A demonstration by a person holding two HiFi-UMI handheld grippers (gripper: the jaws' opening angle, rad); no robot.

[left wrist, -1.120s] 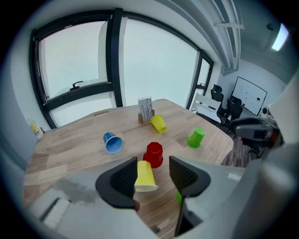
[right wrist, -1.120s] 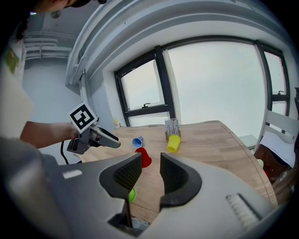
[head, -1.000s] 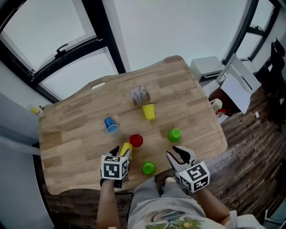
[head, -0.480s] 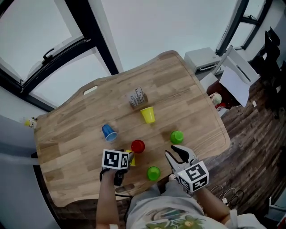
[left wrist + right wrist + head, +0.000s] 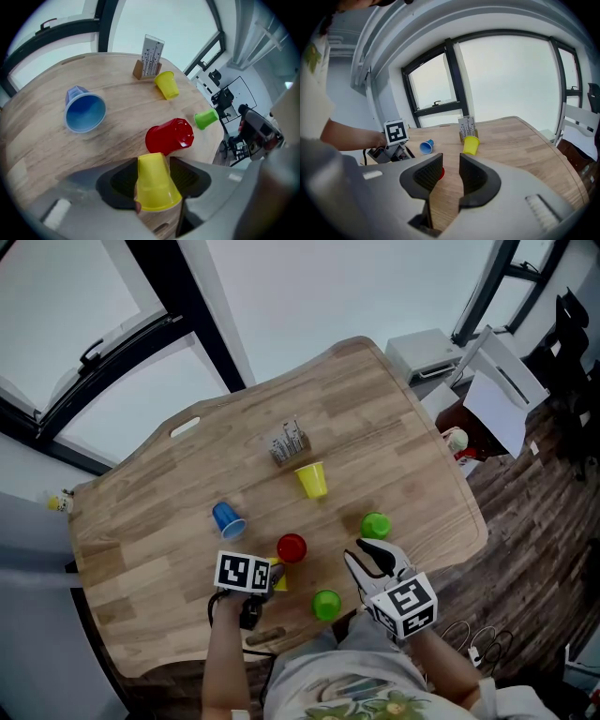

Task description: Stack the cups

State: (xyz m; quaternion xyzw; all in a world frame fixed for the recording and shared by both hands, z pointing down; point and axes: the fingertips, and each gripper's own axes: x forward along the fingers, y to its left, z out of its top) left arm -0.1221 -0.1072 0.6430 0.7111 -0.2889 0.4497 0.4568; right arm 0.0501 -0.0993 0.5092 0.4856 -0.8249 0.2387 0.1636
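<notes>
On the left of the wooden table (image 5: 141, 549) the blue cup (image 5: 227, 518) lies on its side, its mouth facing the left gripper's camera. From overhead, the left gripper (image 5: 265, 575) shows mostly its marker cube, with only a sliver of yellow beside it. Its own view tells more: the jaws stand wide and clamp the held yellow cup (image 5: 154, 187), rim toward the camera. The red cup (image 5: 169, 136) is just beyond it. That forearm reaches in from the near edge, the gripper tipped steeply down at the tabletop.

Further back, the second yellow cup (image 5: 311, 480) lies before a card holder (image 5: 290, 442).

The near green cup (image 5: 326, 605) appears only from overhead. The right gripper (image 5: 375, 557) hovers between it and the far green cup (image 5: 376, 525), angled gently downward. Its view shows its jaws close together with nothing between them.
</notes>
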